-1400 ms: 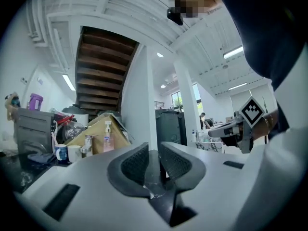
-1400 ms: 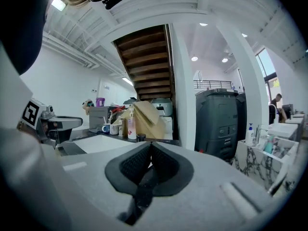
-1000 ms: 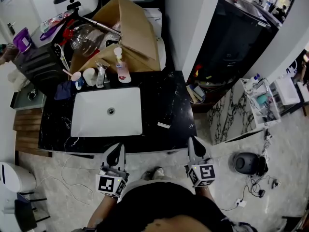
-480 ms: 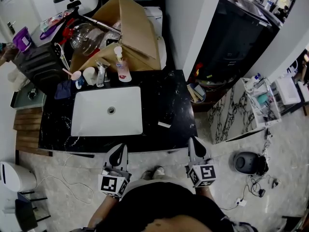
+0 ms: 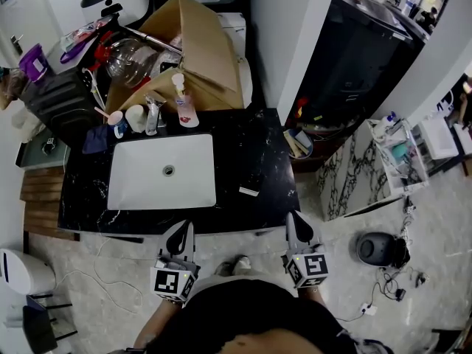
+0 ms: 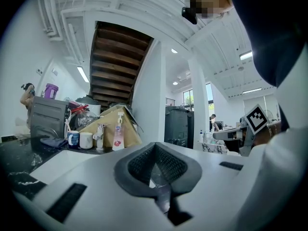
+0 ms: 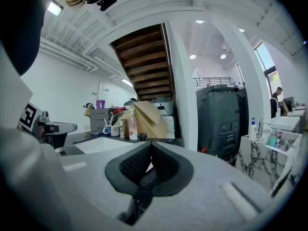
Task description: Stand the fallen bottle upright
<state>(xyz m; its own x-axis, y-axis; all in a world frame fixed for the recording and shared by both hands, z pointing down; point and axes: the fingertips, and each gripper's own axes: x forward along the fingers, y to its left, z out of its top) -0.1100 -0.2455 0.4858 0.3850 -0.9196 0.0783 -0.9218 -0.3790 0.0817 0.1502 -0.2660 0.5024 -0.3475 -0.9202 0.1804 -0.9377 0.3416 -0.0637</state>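
Black counter with sink: a pale scrap near its front edge is too small to identify — left tongs and right tongs pinched together, empty.

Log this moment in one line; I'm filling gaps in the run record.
left gripper: shut, empty | right gripper: shut, empty | both: at front edge of counter | pump bottle: upright behind sink

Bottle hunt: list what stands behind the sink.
Behind the sink: blue cup, white cup, faucet, upright pump bottle, cardboard box. The box hides whatever lies beyond.
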